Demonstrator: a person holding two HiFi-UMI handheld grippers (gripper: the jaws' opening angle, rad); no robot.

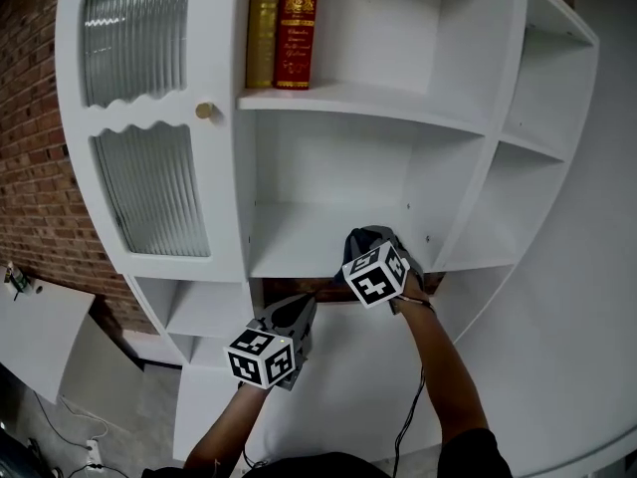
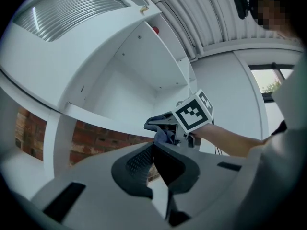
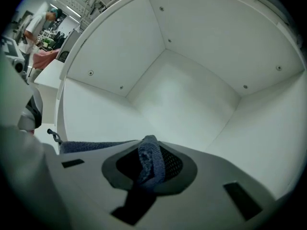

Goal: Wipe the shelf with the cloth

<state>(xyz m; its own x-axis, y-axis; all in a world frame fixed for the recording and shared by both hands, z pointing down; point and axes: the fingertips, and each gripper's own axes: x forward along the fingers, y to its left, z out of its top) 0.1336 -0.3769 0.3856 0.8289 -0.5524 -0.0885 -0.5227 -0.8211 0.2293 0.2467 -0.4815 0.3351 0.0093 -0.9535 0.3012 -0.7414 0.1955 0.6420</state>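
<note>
My right gripper (image 1: 372, 239) sits at the front edge of the white shelf (image 1: 309, 239), in the middle compartment. It is shut on a dark blue cloth (image 3: 150, 161), which bunches between the pads and trails off to the left along the shelf edge. The shelf's bare white floor and back corner (image 3: 165, 97) fill the right gripper view. My left gripper (image 1: 295, 313) hangs lower and to the left, below that shelf, shut with nothing between its pads. From the left gripper view, the cloth (image 2: 163, 136) hangs under the right gripper (image 2: 165, 121).
Red (image 1: 298, 28) and gold (image 1: 263, 28) books stand on the shelf above. A ribbed-glass cabinet door (image 1: 149, 192) with a round knob (image 1: 205, 111) lies left of the compartment. A brick wall (image 1: 30, 167) flanks the unit. A person (image 3: 41, 20) stands far behind.
</note>
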